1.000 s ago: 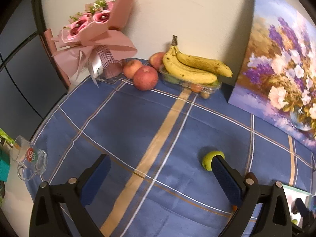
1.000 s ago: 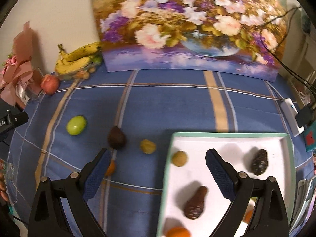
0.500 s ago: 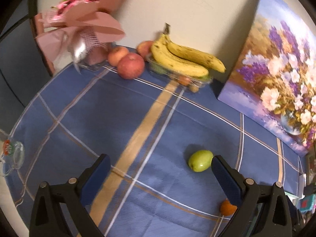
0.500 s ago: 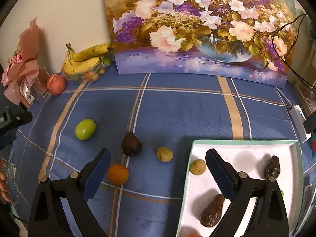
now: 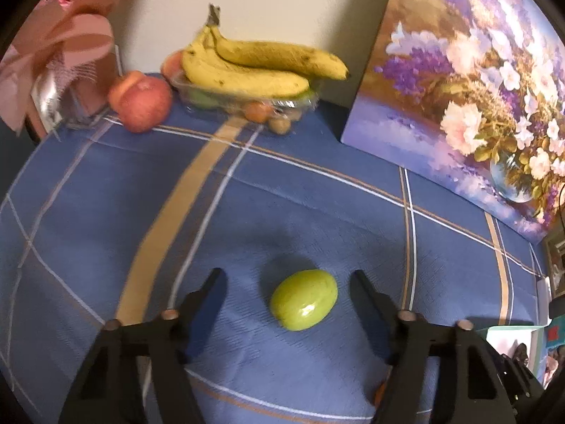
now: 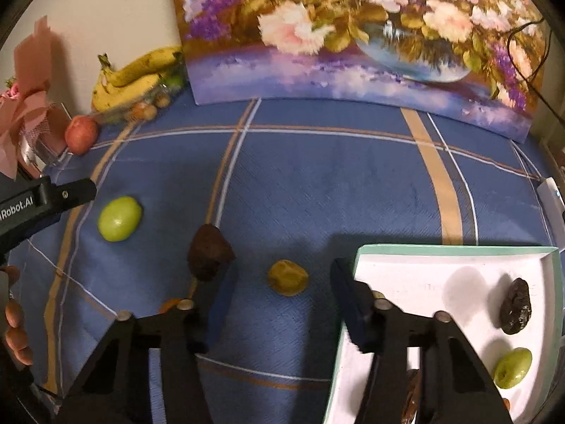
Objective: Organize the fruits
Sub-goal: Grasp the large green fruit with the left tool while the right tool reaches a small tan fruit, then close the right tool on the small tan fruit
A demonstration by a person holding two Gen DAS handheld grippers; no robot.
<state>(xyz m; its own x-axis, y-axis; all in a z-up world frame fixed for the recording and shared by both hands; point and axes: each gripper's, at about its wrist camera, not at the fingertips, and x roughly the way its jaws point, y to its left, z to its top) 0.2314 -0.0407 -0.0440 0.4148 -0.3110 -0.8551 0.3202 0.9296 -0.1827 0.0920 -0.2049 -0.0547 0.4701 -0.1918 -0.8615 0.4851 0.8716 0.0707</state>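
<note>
Two bananas (image 5: 247, 67), two apples (image 5: 141, 100), one painting (image 6: 353, 31), one bouquet (image 5: 60, 53) and one white tray (image 6: 441, 282). Two green fruits (image 6: 119, 218), two dark fruits (image 6: 209, 256), one yellow fruit (image 6: 287, 277).

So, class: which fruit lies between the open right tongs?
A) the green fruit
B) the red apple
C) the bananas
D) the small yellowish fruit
D: the small yellowish fruit lies on the blue cloth between the open right tongs, untouched.

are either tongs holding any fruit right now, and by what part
Nothing is held. The left tongs stand open around the oval green fruit; the right tongs stand open around the small yellow-brown fruit.
</note>
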